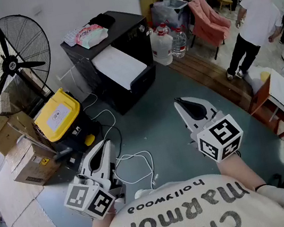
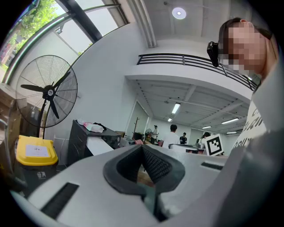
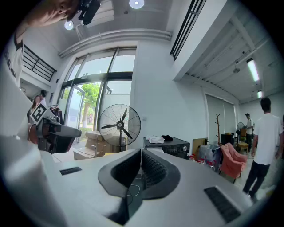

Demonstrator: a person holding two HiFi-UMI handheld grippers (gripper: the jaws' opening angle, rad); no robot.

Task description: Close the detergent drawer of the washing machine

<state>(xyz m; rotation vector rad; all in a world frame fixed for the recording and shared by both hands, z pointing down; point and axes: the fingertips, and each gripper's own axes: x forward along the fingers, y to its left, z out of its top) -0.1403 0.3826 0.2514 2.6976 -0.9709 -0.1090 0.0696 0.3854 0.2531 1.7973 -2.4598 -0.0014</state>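
Hovering closed: left claw (image 1: 105, 143), right claw (image 1: 178, 101)

A grey-blue floor (image 1: 171, 127) meets a white wall (image 1: 70, 3). A big standing fan (image 1: 9, 62), cardboard boxes (image 1: 29, 164) and a yellow-lidded bin (image 1: 59, 116) stand at the left. Tall windows (image 3: 88, 95) let in daylight, and strip lights (image 3: 252, 70) glow overhead.

I see the washing machine (image 1: 123, 65) at the far middle, the fan (image 1: 9, 65) left of it — a bin (image 1: 59, 116) near the fan's foot, boxes (image 1: 26, 162) nearer left. Right of the machine stand bottles (image 1: 169, 41); a packet (image 1: 86, 36), I think, lies on it.
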